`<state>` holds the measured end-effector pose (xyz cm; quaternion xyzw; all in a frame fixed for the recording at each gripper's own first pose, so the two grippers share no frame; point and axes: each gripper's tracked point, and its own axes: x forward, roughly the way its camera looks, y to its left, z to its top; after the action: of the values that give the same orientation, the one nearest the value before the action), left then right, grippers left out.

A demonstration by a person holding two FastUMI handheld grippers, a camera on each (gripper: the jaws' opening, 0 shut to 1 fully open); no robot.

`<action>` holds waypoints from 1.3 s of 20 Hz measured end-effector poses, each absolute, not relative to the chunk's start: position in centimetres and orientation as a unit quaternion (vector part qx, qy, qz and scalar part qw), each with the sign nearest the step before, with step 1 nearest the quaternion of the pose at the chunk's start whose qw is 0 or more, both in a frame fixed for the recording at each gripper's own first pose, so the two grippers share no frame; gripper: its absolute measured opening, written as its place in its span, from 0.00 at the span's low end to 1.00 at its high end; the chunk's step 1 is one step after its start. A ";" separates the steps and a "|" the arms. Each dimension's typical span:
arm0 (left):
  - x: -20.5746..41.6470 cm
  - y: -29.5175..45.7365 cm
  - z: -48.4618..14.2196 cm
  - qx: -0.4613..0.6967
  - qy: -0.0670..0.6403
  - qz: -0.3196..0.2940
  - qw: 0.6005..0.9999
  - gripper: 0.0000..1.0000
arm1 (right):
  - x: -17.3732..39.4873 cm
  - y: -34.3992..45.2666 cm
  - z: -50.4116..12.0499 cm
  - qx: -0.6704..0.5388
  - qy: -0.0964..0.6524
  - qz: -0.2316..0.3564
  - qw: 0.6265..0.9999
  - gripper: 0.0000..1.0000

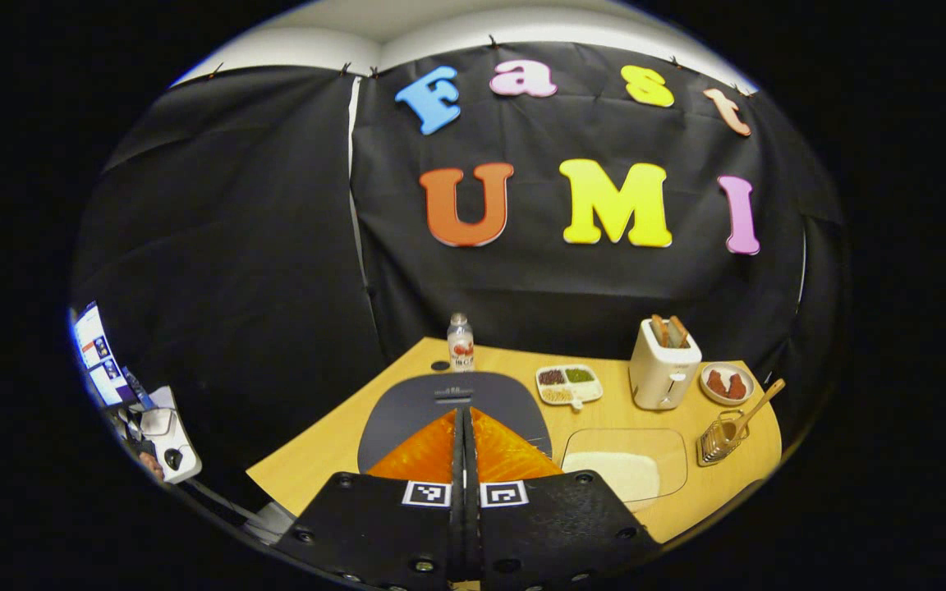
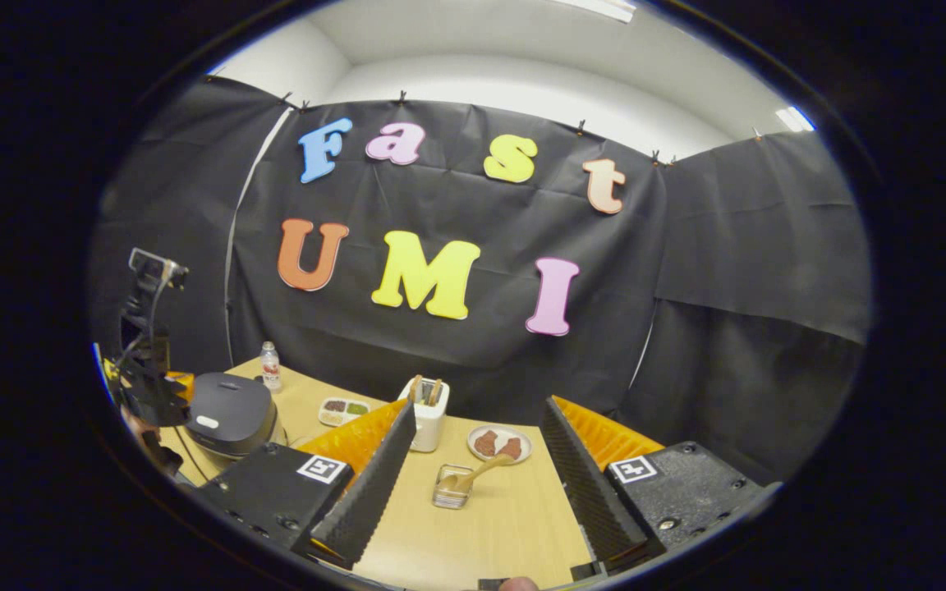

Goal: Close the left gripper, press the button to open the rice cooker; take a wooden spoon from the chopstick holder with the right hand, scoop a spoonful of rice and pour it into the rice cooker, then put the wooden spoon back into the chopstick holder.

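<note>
your left gripper had its fingers pressed together, empty, above the closed rice cooker on the desk. your right gripper held its fingers wide apart, gripping nothing. to the right of the rice cooker lay the rice tray, and beyond that the chopstick holder with the wooden spoon leaning in it.

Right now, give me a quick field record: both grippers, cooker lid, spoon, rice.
left gripper: shut, empty, above the rice cooker
right gripper: open, empty, facing the chopstick holder
cooker lid: closed
wooden spoon: in the chopstick holder, handle leaning right
rice: in the clear tray, right of the cooker
</note>
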<state>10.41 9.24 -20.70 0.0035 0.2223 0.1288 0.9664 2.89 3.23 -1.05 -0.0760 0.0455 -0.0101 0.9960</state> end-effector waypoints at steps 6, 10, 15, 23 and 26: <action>9.4 11.0 -27.7 -0.013 0.299 0.152 0.942 0.06 | 3.0 4.1 -2.2 -0.090 0.064 -0.005 0.994 1.00; 9.5 10.9 -27.9 0.004 0.303 0.153 0.941 0.00 | 3.0 4.2 -3.0 -0.085 0.076 -0.003 0.993 0.98; 9.3 11.0 -28.5 0.020 0.329 0.143 0.933 0.00 | 3.2 4.2 -3.1 -0.079 0.077 -0.007 0.994 1.00; 9.2 11.0 -28.6 0.007 0.342 0.135 0.930 0.00 | 3.6 5.0 -3.5 -0.075 0.078 0.004 0.994 1.00; 10.4 11.2 -26.9 0.028 0.298 0.135 0.945 0.00 | 3.5 4.5 -2.8 -0.069 0.062 -0.001 0.996 1.00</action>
<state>10.37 11.16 -26.86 0.0279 0.2978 0.1351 0.9446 3.52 4.48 -2.76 -0.0692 0.0622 -0.0014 0.9957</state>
